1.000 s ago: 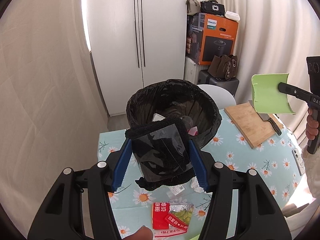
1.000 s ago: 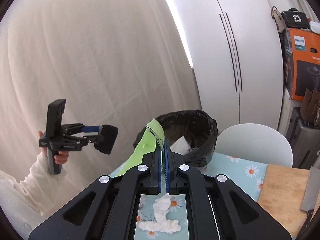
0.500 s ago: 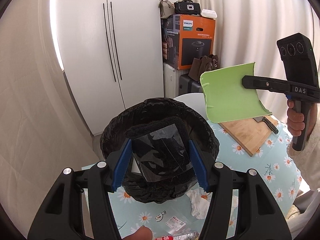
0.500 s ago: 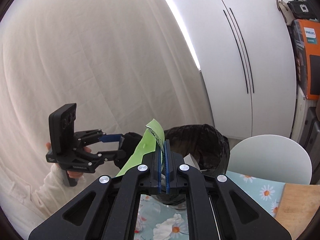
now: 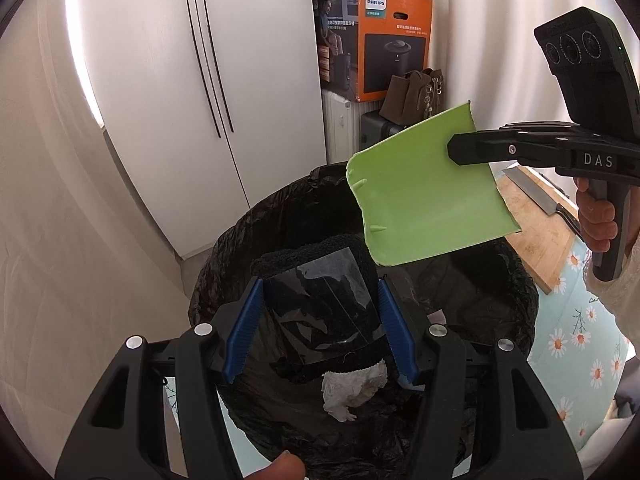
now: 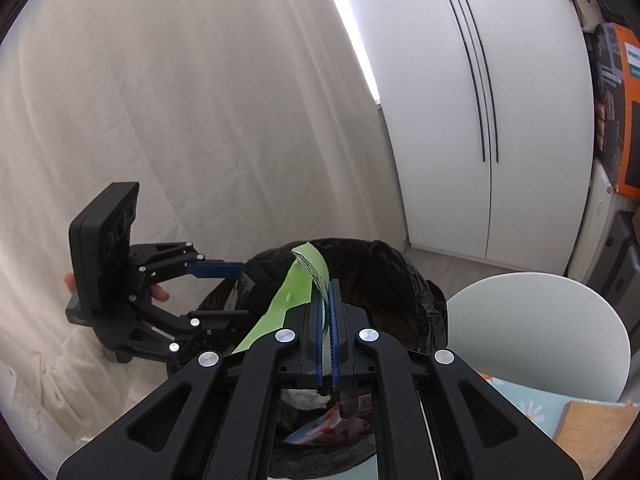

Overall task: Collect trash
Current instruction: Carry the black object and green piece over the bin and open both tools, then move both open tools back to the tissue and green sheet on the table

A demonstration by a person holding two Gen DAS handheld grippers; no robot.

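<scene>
Two grippers hang over the black-lined trash bin (image 5: pixel 280 240), and much around the bin is hard to read. The left gripper (image 5: pixel 320 324) clamps a black fuzzy block wrapped in glossy film (image 5: pixel 320 304) between its blue pads; what the block is I cannot tell, and its lower edge is lost against the dark liner. Below it, inside the bin, lies a crumpled white tissue (image 5: pixel 352 392), partly hidden by the block. A fingertip shows at the bottom edge of the left wrist view, cut off. The right gripper (image 6: pixel 328 320) has its jaws pinched nearly together on one edge of a green flexible sheet (image 5: pixel 424 200), which slants above the far side of the bin. In the right wrist view the gripper frame hides most of the bin's inside; only a scrap of coloured wrapper (image 6: pixel 340 420) shows through it. Right of the bin, the wooden cutting board (image 5: pixel 536 232) and knife (image 5: pixel 532 192) are half covered by the sheet and the right hand (image 5: pixel 596 220).

Since a second ago both grippers have come closer to the bin: then the left one stood short of it over the daisy tablecloth (image 5: pixel 576 340), with a red packet visible beneath, now out of sight. The green sheet was well to the right of the bin and now overlaps its rim. Neither grip has changed.
</scene>
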